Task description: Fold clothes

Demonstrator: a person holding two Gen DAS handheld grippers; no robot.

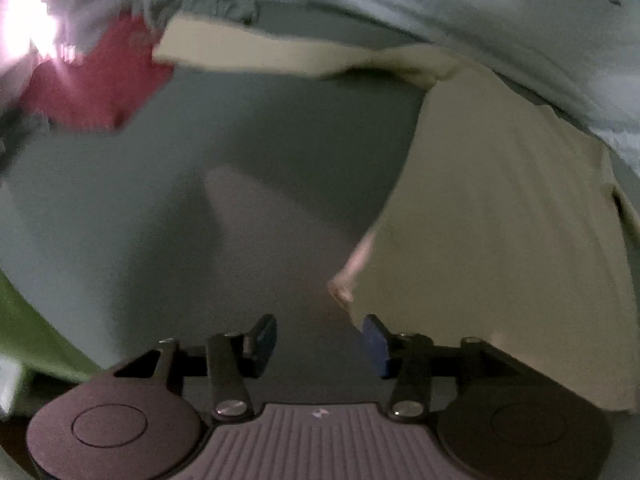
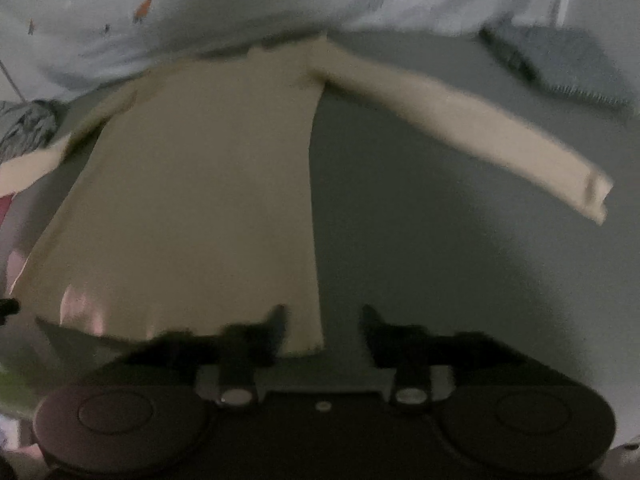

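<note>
A cream long-sleeved shirt (image 2: 200, 184) lies flat on a grey-green surface, its body toward me and both sleeves spread out. One sleeve (image 2: 472, 128) stretches to the right in the right wrist view. In the left wrist view the shirt (image 1: 500, 220) lies to the right, its other sleeve (image 1: 248, 48) reaching left at the top. My left gripper (image 1: 320, 340) is open and empty, just left of the shirt's bottom corner. My right gripper (image 2: 324, 328) is open and empty, at the shirt's bottom right hem corner.
A red cloth (image 1: 96, 80) lies at the upper left. A pale blue sheet with small prints (image 1: 500, 8) lies bunched behind the shirt. A grey fringed cloth (image 2: 560, 64) lies at the far right. A green cloth (image 1: 32, 340) is at the left edge.
</note>
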